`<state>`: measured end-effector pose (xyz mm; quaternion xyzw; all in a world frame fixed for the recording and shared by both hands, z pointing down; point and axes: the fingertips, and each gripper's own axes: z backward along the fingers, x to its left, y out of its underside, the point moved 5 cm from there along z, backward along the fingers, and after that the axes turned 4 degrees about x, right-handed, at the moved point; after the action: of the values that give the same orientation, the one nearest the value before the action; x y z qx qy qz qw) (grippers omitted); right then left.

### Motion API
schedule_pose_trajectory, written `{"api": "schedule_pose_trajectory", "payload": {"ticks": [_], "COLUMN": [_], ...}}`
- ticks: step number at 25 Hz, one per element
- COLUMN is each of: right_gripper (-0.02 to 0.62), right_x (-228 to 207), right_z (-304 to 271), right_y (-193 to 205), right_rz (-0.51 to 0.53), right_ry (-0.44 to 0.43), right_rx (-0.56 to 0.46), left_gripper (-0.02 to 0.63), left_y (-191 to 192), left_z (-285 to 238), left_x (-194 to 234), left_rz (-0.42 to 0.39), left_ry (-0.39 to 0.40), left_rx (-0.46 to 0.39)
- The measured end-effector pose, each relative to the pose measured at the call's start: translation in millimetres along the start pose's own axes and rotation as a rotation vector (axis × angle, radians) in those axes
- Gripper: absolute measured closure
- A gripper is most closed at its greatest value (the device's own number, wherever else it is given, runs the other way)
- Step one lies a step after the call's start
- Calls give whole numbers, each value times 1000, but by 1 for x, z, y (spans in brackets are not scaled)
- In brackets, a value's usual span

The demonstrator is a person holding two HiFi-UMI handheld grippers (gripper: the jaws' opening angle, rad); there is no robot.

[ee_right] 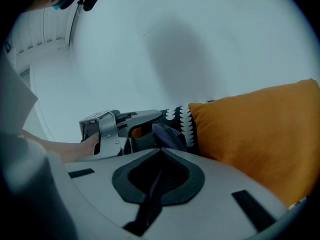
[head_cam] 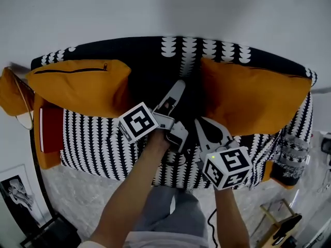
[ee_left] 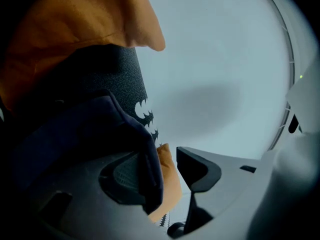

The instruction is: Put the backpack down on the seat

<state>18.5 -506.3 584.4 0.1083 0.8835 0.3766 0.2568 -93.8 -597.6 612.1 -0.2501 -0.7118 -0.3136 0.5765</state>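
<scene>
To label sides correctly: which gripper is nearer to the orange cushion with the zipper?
Left. The left gripper lies just right of the zippered cushion; the right gripper is farther right, beyond the left one.

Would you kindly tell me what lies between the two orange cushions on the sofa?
The dark backpack lies there, against the patterned sofa back; the head view shows it best.

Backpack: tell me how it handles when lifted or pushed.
Probably floppy: the backpack drapes limply over one jaw of the open left gripper. Likely to sag if lifted by the thin strap in the shut right gripper.
</scene>
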Motion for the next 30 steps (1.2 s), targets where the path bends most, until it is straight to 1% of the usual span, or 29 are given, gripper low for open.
{"api": "schedule_pose_trajectory", "payload": {"ticks": [3,5,7,11,13,15,20,23,27,30], "right_gripper": [594,594,594,594,594,594,594,594,594,594], "right_x": [0,1,4,10,13,16,28,35,45,52], "right_z": [1,3,5,10,13,17,29,40,62,79], "right_y": [1,0,-1,-1,-2,-2,-4,-10,-19,-26], "right_rz": [-4,-2,4,16,22,27,40,51,68,81], "right_ry": [3,3,3,-1,-4,-8,-14,-17,-16,-12], "right_rx": [2,-1,-1,0,-3,-4,-14,-27,-51,-70], "left_gripper": [410,359,339,338,339,339,339,339,339,342], "left_y": [1,1,2,4,6,9,16,23,37,46], "left_z": [2,4,6,13,18,23,38,48,61,74], "left_x": [0,-1,-2,-1,-4,-10,-25,-39,-67,-89], "left_rz": [-18,-33,-39,-38,-39,-51,-82,-137,-254,-355], "left_ry": [-9,-22,-34,-52,-44,-32,-34,-41,-46,-66], "left_rx": [8,17,30,39,46,52,48,65,103,120]}}
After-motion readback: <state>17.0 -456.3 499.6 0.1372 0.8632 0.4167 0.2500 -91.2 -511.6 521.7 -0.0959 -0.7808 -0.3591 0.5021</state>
